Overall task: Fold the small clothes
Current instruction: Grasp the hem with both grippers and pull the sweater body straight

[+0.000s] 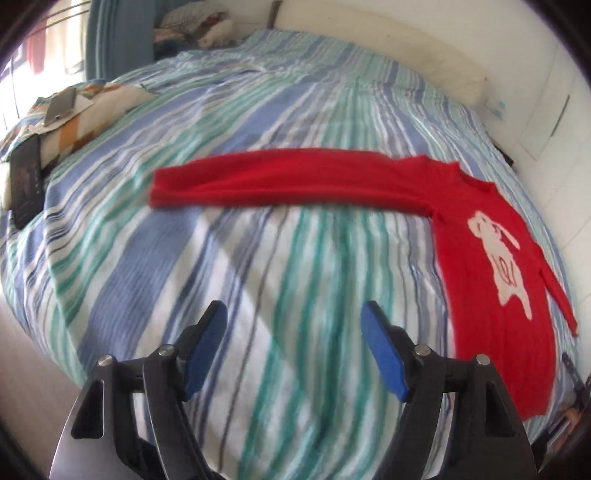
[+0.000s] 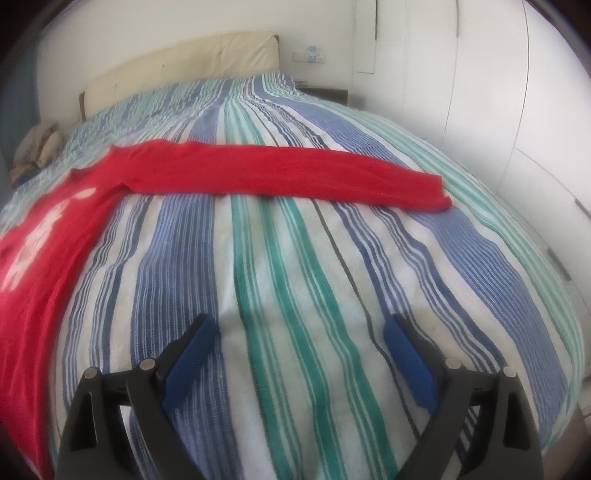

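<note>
A small red sweater [image 1: 491, 280] with a white animal figure lies flat on the striped bedspread [image 1: 258, 258]. In the left wrist view its body fills the right side and one sleeve [image 1: 280, 181] stretches straight out to the left. My left gripper [image 1: 293, 314] hovers over bare bedspread below that sleeve, open with nothing between its blue pads. In the right wrist view the sweater [image 2: 44, 236] lies at the left and the other sleeve [image 2: 295, 177] runs out to the right. My right gripper [image 2: 297, 326] stands open over the bedspread [image 2: 295, 295], short of the sleeve.
A patterned pillow [image 1: 92, 114] with a phone [image 1: 61, 105] and a dark flat device [image 1: 26, 184] sits at the bed's left edge. A cream headboard [image 2: 177, 62] and white wardrobe doors [image 2: 498, 110] border the bed. More pillows [image 1: 207, 29] lie at the far corner.
</note>
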